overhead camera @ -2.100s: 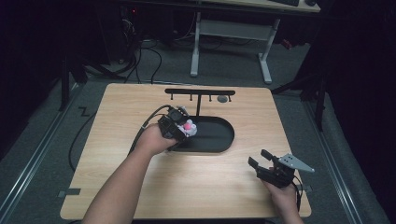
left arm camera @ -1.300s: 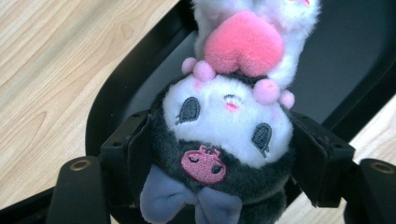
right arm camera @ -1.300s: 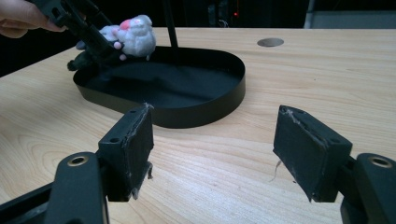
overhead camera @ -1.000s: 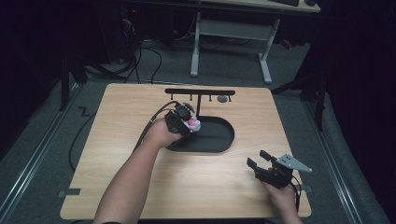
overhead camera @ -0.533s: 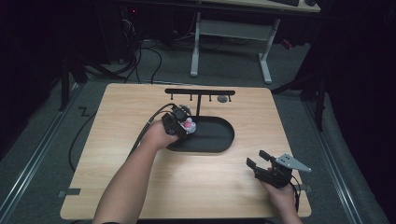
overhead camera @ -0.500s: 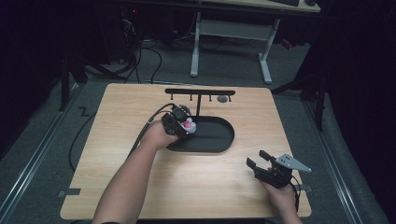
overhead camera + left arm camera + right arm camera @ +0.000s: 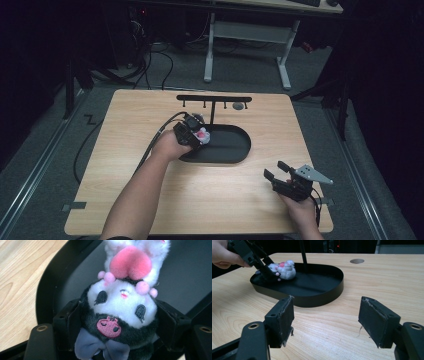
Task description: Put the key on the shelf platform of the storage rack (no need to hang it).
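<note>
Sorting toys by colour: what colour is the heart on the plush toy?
Pink, on the plush toy with a white face and black hood; clearest in the left gripper view.

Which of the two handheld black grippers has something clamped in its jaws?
The left gripper, over the black oval tray: its jaws squeeze the black-and-white plush toy. The right gripper has open, empty jaws.

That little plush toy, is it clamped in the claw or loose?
Clamped: the left claw pads press both sides of the plush toy, above the black tray.
</note>
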